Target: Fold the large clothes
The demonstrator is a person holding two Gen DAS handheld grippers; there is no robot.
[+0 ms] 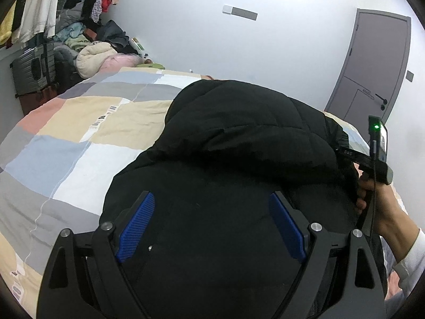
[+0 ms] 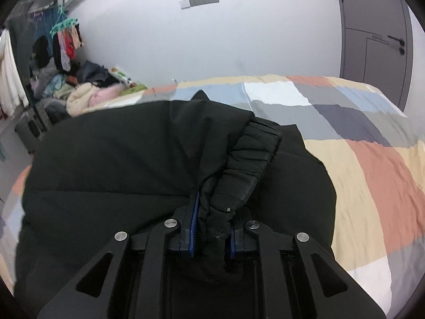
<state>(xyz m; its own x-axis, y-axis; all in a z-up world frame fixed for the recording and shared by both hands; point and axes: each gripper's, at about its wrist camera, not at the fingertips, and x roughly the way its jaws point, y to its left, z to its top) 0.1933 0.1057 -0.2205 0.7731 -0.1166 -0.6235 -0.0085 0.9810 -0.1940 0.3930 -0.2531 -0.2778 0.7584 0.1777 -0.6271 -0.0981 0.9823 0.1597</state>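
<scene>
The black jacket [image 1: 239, 138] lies bunched on the bed [image 1: 87, 122], filling the lower centre of both views. The left gripper [image 1: 212, 223] hovers over it, jaws wide apart and holding nothing. The right gripper [image 2: 212, 228] has its jaws closed on a bunched fold beside the ribbed cuff [image 2: 255, 146]. From those jaws the sleeve runs up and away toward the far wall, so the right hand is placed to carry it across.

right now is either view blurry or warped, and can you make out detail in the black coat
Left wrist: sharp, fisheye bends the door; black coat mostly featureless dark. Right wrist: left edge smeared around the hanging clothes; coat seams faintly visible, bedspread crisp.
</scene>
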